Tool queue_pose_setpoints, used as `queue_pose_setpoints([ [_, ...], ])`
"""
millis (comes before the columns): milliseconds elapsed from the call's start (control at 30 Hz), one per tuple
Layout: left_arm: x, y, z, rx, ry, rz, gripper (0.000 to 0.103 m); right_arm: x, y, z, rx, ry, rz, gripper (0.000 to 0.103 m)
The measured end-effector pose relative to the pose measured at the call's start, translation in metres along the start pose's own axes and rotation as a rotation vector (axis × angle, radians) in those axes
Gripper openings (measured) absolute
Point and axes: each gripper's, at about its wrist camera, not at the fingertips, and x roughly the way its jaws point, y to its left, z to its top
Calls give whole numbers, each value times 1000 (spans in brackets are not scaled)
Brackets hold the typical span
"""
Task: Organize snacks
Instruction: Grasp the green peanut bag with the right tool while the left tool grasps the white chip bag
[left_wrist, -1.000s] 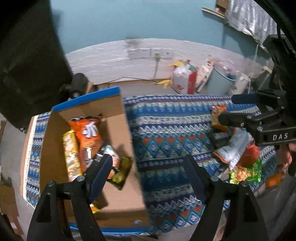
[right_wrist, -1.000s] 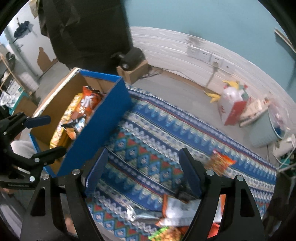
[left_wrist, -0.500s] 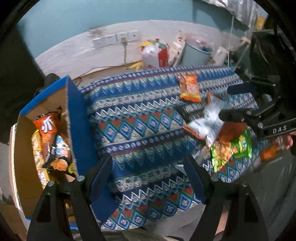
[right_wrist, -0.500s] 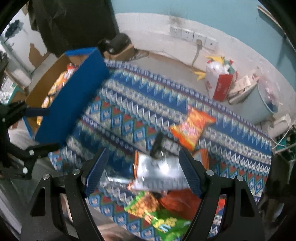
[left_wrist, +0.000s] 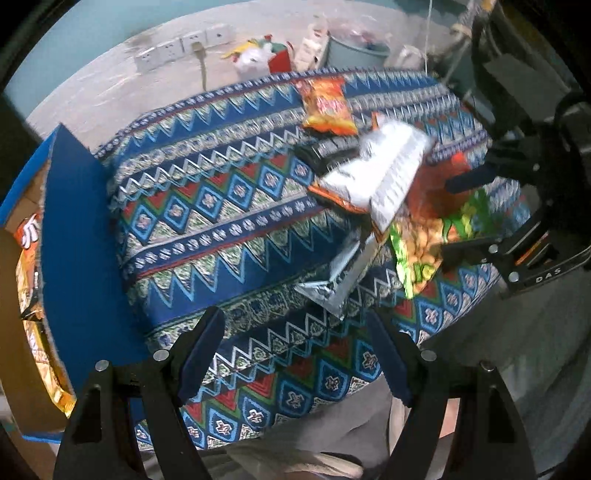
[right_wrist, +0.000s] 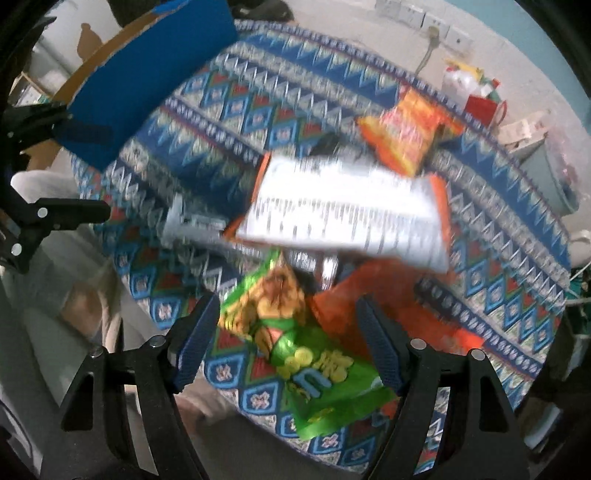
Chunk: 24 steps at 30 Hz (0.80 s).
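Both grippers over the snack pile, jaws spread, nothing held.

Right gripper (right_wrist: 286, 339): its jaws have just been closing a little but stand wide apart, empty, framing the crinkly green foil snack bag (right_wrist: 295, 350) at the near edge of the blue patterned tablecloth (right_wrist: 295, 85). Left gripper (left_wrist: 295, 354) spread too, above bare cloth, well apart from the pile. Silver-backed packet (right_wrist: 347, 218) overlaps the green bag's far end; orange chip bag (right_wrist: 406, 133) beyond. Blue-sided cardboard box (left_wrist: 74, 240) at the table's left already holds snacks. Green bag likely light, puffy, slippery, contents crushable; pinch a flat crimped seam or corner, gently.
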Motion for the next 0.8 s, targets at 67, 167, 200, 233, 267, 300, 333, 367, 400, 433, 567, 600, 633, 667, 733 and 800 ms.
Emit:
queue_pose_setpoints([
  [67, 7, -4, -1, 4, 18, -10, 80, 4, 3, -5, -29, 16, 0, 76],
  [167, 15, -9, -2, 11, 37, -15, 80, 14, 5, -11, -54, 54, -3, 74],
  [200, 17, -11, -2, 23, 38, -4, 80, 18, 6, -12, -65, 69, -13, 68],
  [233, 18, -14, -2, 36, 36, 4, 80, 21, 7, -13, -73, 83, -21, 65],
  [267, 19, -16, -2, 45, 34, 7, 80, 24, 8, -15, -77, 90, -27, 62],
  [300, 20, -19, -2, 56, 35, 12, 80, 26, 9, -16, -81, 93, -29, 61],
  [333, 21, -20, -1, 57, 37, 16, 80, 28, 10, -18, -88, 100, -30, 60],
  [367, 23, -22, -1, 54, 43, 15, 80, 31, 12, -19, -94, 109, -34, 57],
  [400, 24, -23, 1, 52, 50, 10, 80, 33, 13, -21, -103, 116, -42, 56],
  [433, 25, -23, 1, 52, 52, 7, 80, 36, 15, -22, -111, 126, -50, 54],
  [567, 25, -28, 7, 67, 38, 26, 80, 37, 19, -26, -119, 130, -58, 38],
  [600, 24, -28, 10, 67, 32, 30, 80, 34, 19, -26, -112, 123, -46, 36],
  [633, 23, -29, 12, 65, 29, 33, 80, 30, 18, -26, -101, 114, -43, 35],
  [667, 22, -29, 15, 61, 28, 34, 80, 25, 17, -26, -94, 107, -43, 35],
  [733, 19, -30, 22, 48, 18, 23, 80, 15, 13, -25, -79, 88, -45, 34],
  [800, 15, -33, 31, 44, -1, 19, 80, 6, 7, -23, -52, 67, -46, 34],
])
